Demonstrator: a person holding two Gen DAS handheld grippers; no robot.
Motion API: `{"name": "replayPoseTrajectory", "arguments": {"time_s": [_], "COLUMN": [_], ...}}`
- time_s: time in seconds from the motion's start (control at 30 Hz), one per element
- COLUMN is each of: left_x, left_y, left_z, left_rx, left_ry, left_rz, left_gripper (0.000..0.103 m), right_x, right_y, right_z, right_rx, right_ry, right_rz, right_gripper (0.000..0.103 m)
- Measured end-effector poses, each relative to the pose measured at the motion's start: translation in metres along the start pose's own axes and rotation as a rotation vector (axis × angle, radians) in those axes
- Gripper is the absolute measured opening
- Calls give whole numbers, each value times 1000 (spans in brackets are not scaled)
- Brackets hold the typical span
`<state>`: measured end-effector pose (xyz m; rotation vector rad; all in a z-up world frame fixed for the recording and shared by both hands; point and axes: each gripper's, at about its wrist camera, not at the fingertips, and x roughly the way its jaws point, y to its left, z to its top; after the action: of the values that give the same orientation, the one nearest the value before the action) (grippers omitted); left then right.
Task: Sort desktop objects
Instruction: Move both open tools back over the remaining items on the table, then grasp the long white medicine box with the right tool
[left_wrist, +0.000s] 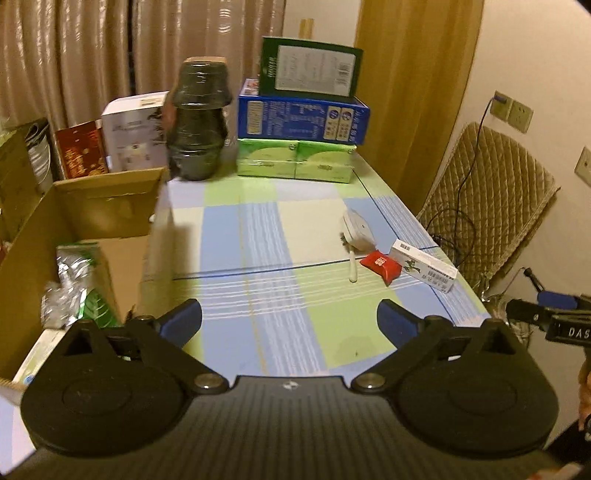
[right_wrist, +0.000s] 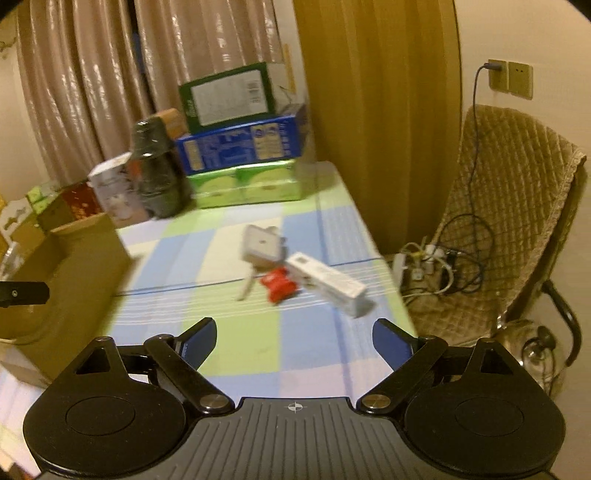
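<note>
On the checked tablecloth (left_wrist: 258, 236) lie a white brush with a handle (left_wrist: 355, 236), a small red packet (left_wrist: 380, 263) and a long white box (left_wrist: 424, 265), grouped near the right edge. The right wrist view shows the same brush (right_wrist: 260, 245), red packet (right_wrist: 279, 284) and white box (right_wrist: 327, 280), blurred. My left gripper (left_wrist: 290, 319) is open above the near table, empty. My right gripper (right_wrist: 293, 339) is open too, short of the three objects. An open cardboard box (left_wrist: 92, 206) at the left holds foil and green packets (left_wrist: 79, 280).
Stacked green, blue and dark green cartons (left_wrist: 301, 122) and a dark wrapped jar (left_wrist: 199, 122) stand at the table's back. A quilted chair (right_wrist: 509, 206) with cables and a power strip (right_wrist: 424, 262) is off the right edge. The other gripper's tip (left_wrist: 546, 314) shows at right.
</note>
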<state>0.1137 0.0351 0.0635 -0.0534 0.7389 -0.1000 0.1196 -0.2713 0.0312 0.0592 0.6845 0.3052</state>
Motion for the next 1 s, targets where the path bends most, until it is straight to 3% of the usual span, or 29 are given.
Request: {"name": "replayPoseTrajectory", "arguments": {"time_s": [0.2,0.37,0.53,0.67,0.77,1.0], "left_x": [56,102,126,141,146,157], "left_y": [-22,-34,-41,-40,-40,-29], "left_z": [0,-3,5,13,12,3], "left_rx": [16,33,90,100,95,72], "left_ry": [29,56,36,24,32,79], "left_rz": [-28,-47,-62,-44,-56,-59], "left_gripper": [99,99,99,99,99,97], "right_x": [41,81,127,159,180,207], "right_y": [-14,-24,-33,-29,-28,-35], "right_z": [9,20,26,25,23,21], "right_rx": [-133,-226,-261,-364,-430,-425], "right_ry": [15,13,52,79,116,181], "right_rz": [-44,-33,-25,-33,-36,-34], "right_gripper": [89,89,88,88,74,44]}}
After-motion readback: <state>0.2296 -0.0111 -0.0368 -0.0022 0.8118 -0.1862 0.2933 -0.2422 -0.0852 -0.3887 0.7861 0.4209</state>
